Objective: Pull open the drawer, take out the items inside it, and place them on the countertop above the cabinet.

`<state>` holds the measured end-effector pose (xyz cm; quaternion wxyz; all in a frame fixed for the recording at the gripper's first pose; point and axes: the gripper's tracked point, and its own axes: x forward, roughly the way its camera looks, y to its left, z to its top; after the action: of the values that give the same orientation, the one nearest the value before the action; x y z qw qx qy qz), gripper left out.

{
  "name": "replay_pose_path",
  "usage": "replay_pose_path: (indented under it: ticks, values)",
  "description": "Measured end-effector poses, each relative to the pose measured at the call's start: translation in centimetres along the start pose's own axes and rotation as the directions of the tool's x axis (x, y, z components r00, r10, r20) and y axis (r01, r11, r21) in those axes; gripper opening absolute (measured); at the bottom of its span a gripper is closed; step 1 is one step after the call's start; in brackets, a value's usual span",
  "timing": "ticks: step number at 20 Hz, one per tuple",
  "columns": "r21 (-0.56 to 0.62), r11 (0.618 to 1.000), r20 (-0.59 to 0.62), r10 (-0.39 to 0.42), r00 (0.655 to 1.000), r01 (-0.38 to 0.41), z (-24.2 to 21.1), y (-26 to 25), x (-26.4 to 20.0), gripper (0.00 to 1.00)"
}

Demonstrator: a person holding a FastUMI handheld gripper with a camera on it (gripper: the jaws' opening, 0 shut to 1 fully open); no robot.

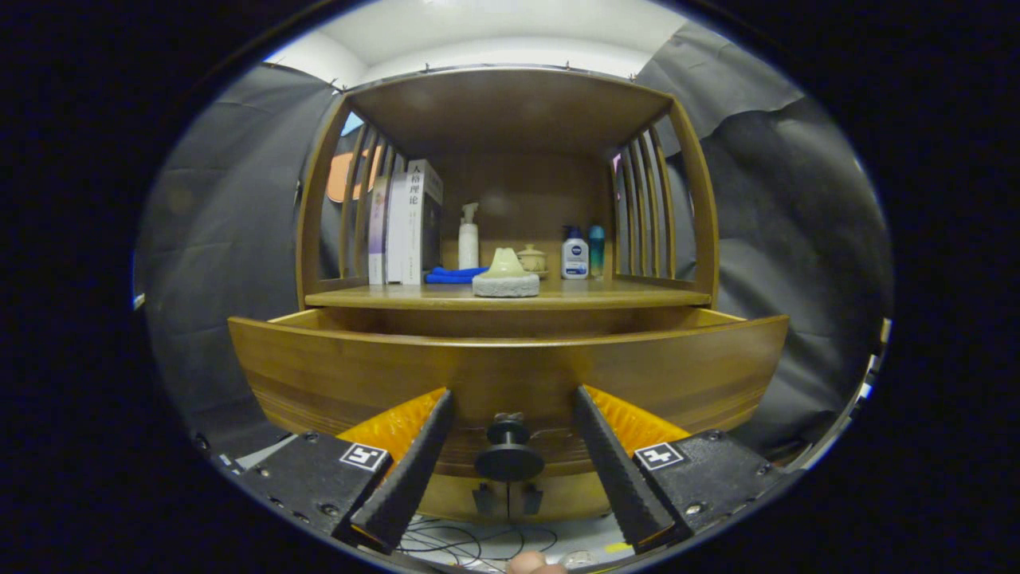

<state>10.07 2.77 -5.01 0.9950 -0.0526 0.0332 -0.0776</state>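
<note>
**Inspector:** Markings first. What writing can be read?

**Assistant:** Very little. The white book (413,223) standing on the countertop (510,297) carries large characters down its spine, legible as print but not noted here. The white bottle with a dark cap (574,255) bears a round dark badge, too small to make out. Each side of the gripper body carries 1 square black-and-white tag.

**Inspector:** Gripper state?

**Assistant:** The gripper (510,402) has its fingers spread wide, gripping nothing. The drawer knob (508,454) sits between them, touching neither finger.

**Inspector:** Drawer?

**Assistant:** The drawer (510,375) is pulled out from the cabinet; its curved wooden front stands just ahead of the fingers. Its inside is hidden behind the front panel, so contents cannot be told.

**Inspector:** Countertop?

**Assistant:** Books at the left, a blue cloth (453,275) beside them, a white pump bottle (468,239) behind it, a pale cone-shaped item on a grey round base (506,275) at the front edge, a small lidded pot (531,259) behind that, and a teal bottle (597,249) just beside the capped bottle.
</note>
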Motion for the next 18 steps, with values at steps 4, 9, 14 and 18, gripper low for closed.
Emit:
replay_pose_path:
  ticks: [4,9,14,18]
  values:
    - [0.002,1.000,0.002,0.002,1.000,-0.002,0.3,0.0,1.5,0.98]
    - [0.004,1.000,-0.002,0.004,1.000,-0.004,0.4,0.1,3.4,0.98]
    - [0.012,1.000,0.000,0.013,1.000,-0.013,0.7,0.0,5.5,0.98]
    - [0.008,1.000,-0.006,0.014,1.000,-0.014,0.9,0.0,7.2,0.98]
